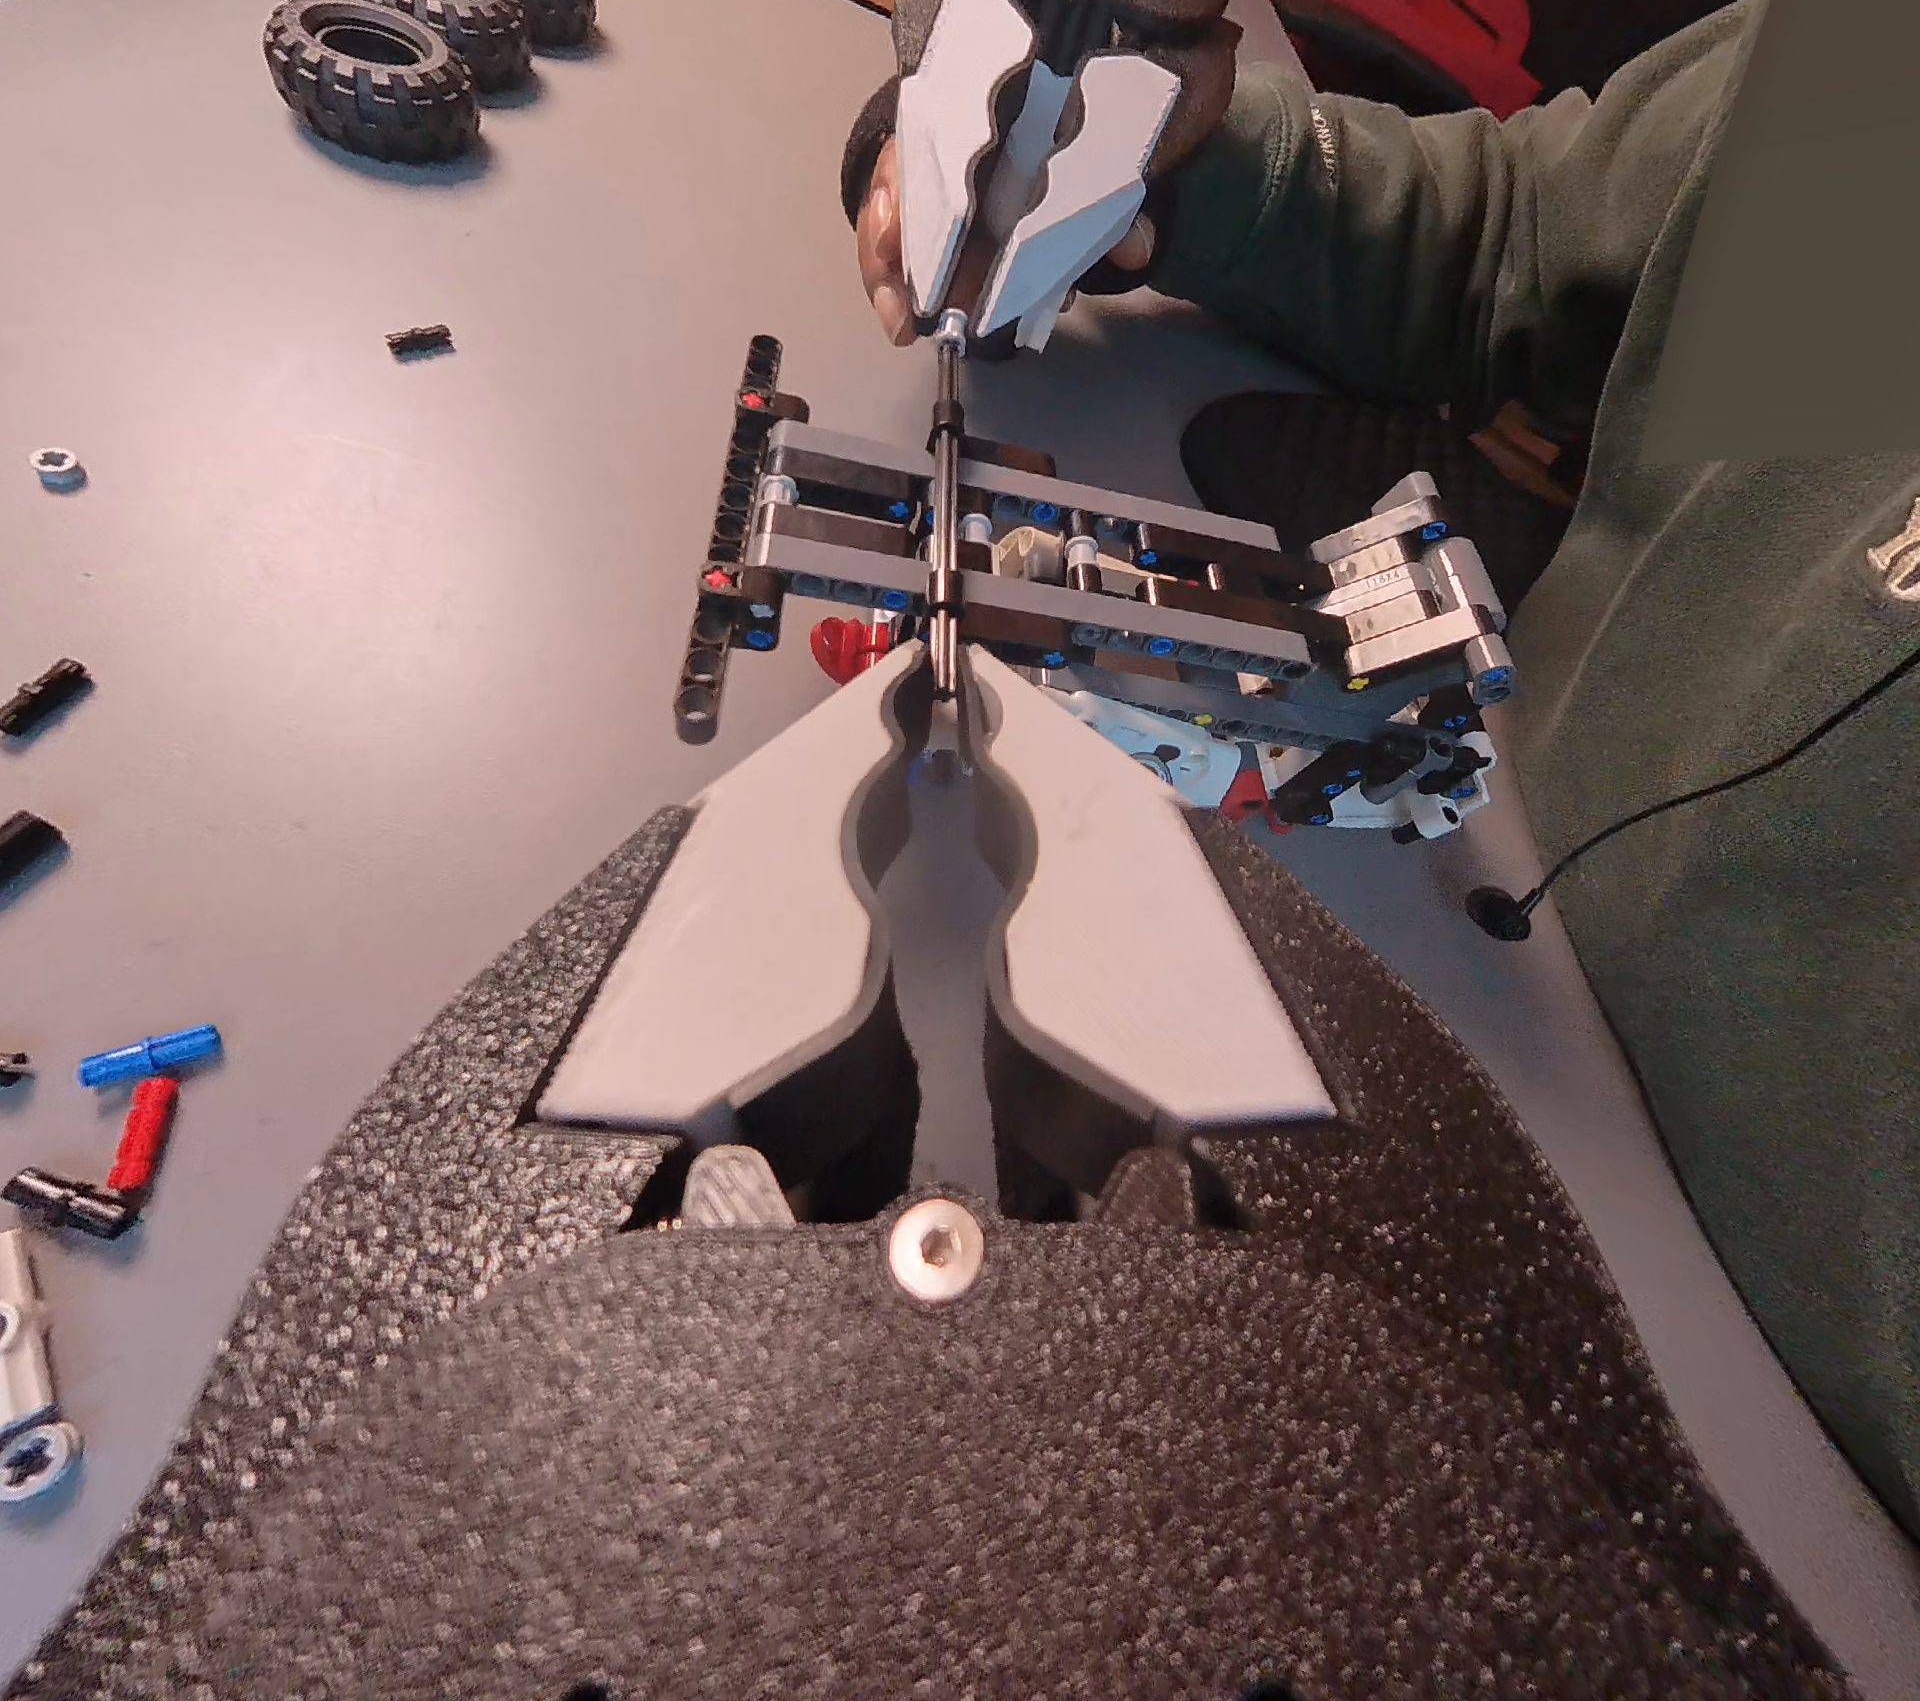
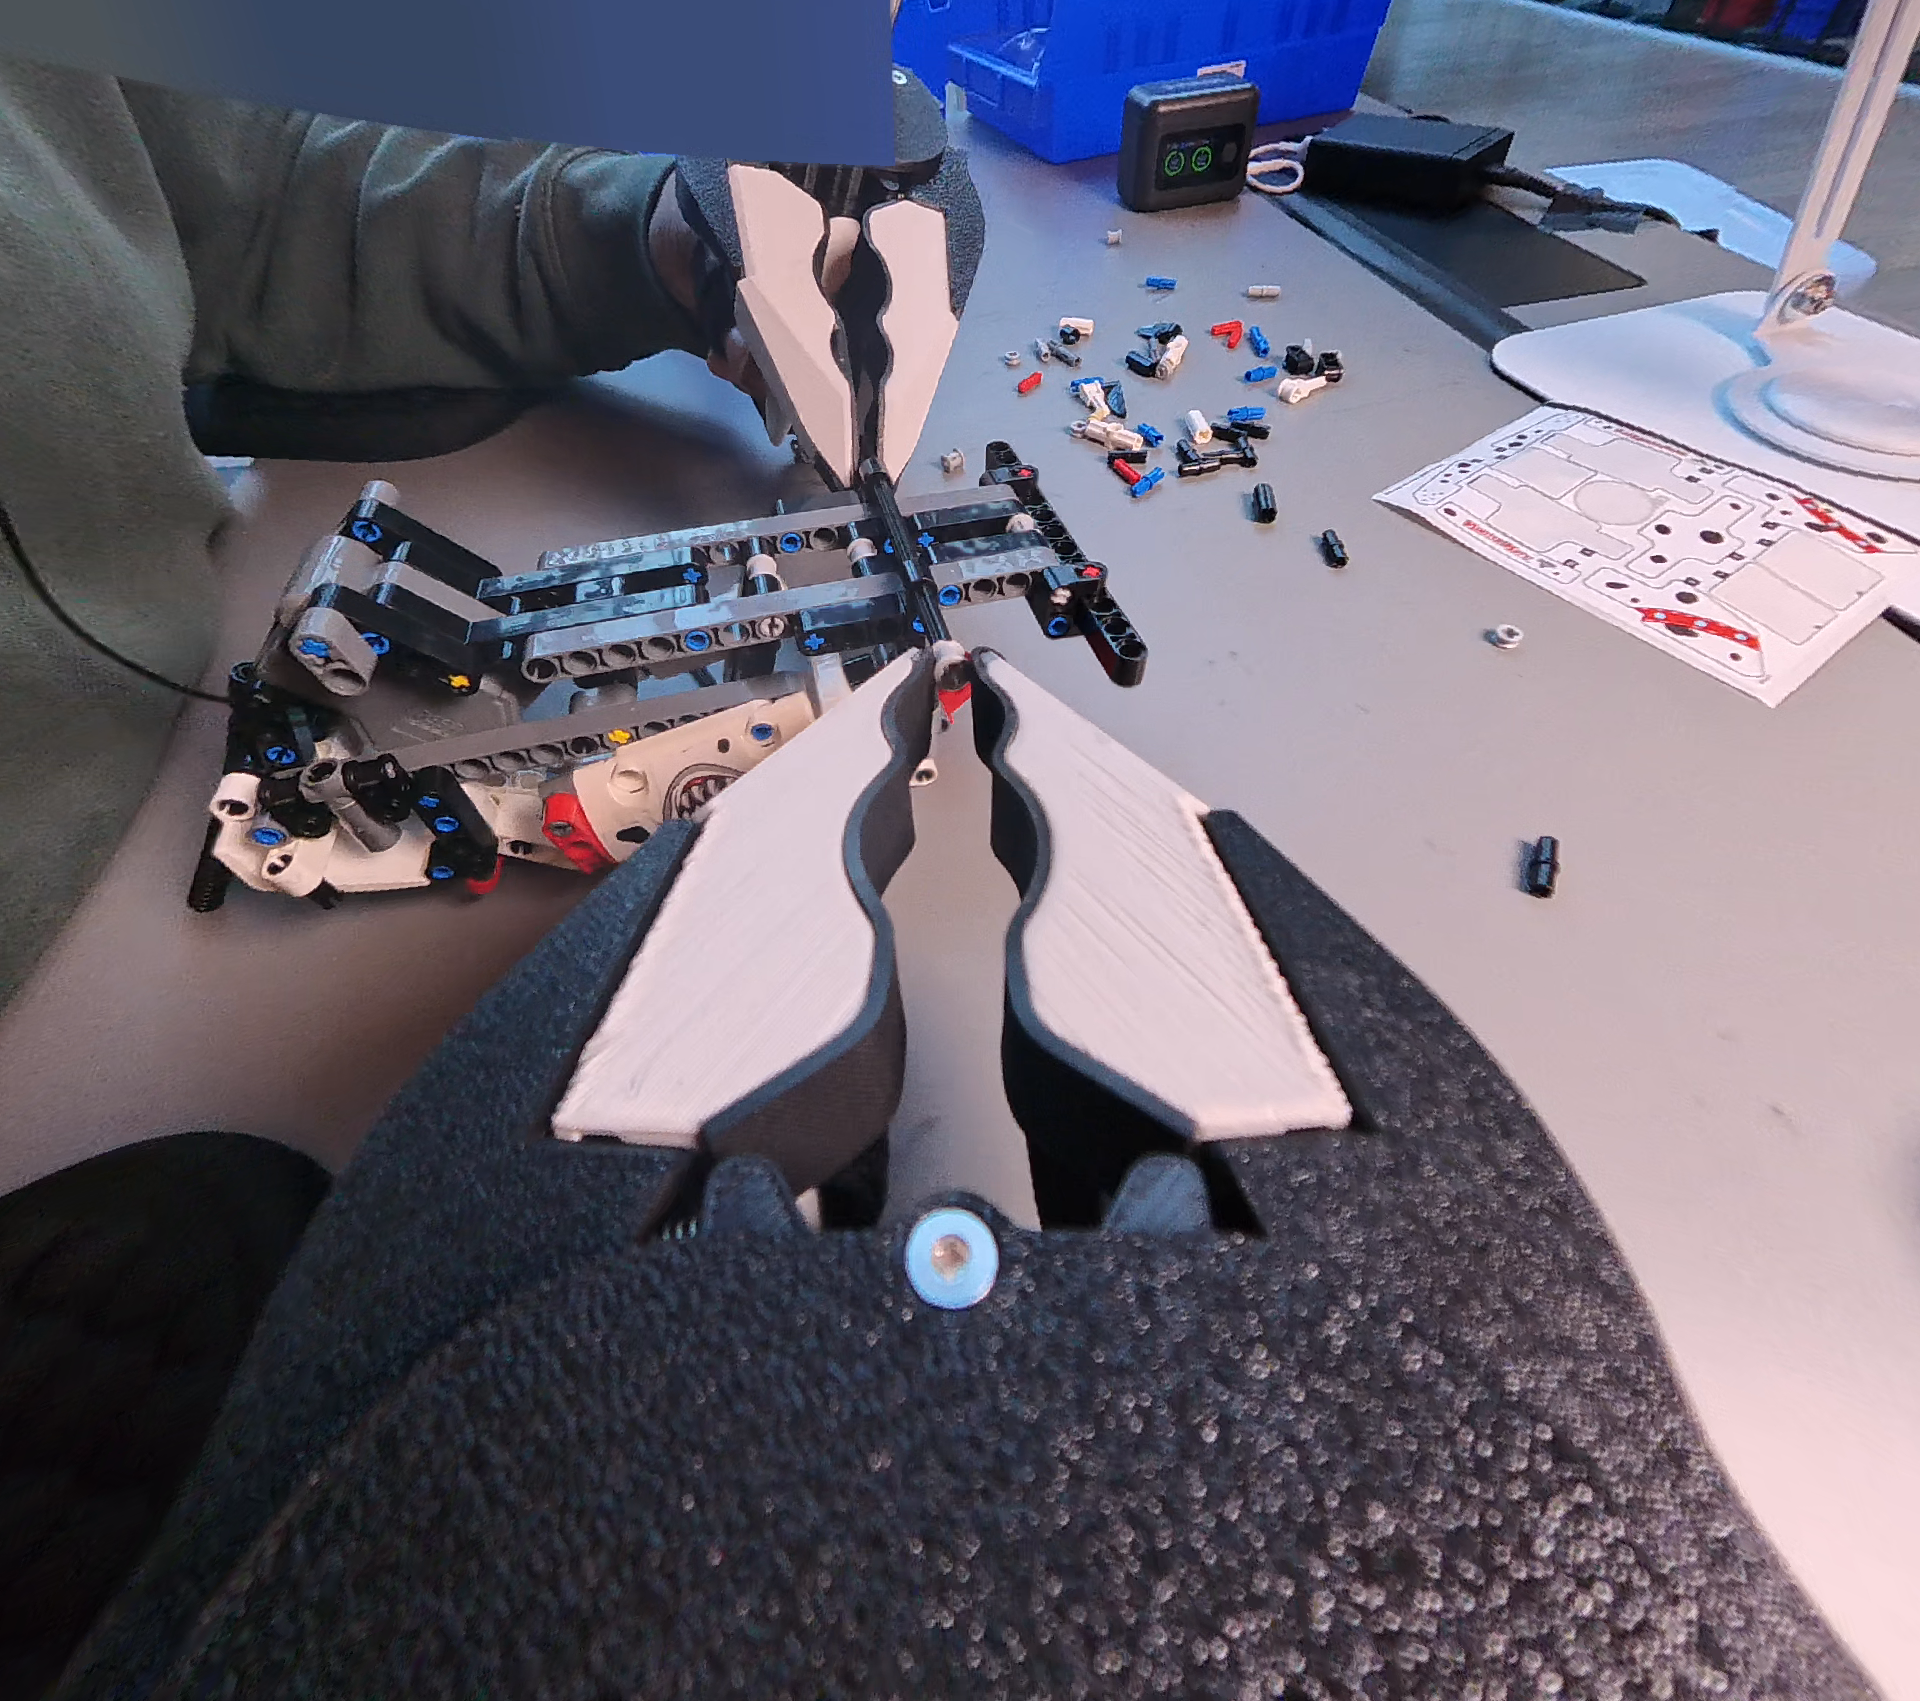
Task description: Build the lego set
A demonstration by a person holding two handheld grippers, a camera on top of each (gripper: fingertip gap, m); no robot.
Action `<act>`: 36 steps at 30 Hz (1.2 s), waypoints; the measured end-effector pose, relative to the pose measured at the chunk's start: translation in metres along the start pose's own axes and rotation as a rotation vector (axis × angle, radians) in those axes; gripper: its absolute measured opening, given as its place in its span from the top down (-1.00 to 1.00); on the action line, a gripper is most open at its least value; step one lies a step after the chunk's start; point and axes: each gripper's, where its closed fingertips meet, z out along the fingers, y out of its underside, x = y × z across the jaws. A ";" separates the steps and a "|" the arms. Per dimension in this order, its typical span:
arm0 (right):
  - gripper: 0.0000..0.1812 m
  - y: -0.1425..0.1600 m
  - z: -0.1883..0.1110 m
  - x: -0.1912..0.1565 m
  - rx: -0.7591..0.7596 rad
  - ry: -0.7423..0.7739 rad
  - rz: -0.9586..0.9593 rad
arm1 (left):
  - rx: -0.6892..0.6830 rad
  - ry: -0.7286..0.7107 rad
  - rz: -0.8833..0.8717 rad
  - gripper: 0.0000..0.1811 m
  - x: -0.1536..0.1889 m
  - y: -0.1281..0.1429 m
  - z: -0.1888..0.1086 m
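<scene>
Both grippers, left (image 1: 943, 695) and right (image 2: 948, 659), are pinched shut on an axle (image 1: 947, 550) through the chassis (image 1: 1039, 571); seating apparently needs steady inward pressure.

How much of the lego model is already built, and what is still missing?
Done: the chassis of grey and black beams is joined, with a white body section under it. In hand: a black axle runs across the chassis, and the left tongs and right tongs each pinch one end. Left: three tyres lie unmounted, loose pins are scattered, and the sticker sheet looks unused.
</scene>
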 end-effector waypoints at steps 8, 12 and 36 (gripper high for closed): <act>0.93 0.007 0.006 0.002 -0.059 -0.033 0.055 | 0.001 -0.012 -0.002 0.96 0.000 0.003 -0.001; 0.93 0.004 0.005 -0.001 -0.038 -0.075 0.069 | -0.013 -0.016 0.006 0.97 0.001 0.004 -0.002; 0.93 0.000 0.001 0.001 -0.012 -0.062 0.030 | -0.004 0.030 -0.096 0.96 0.006 0.001 -0.001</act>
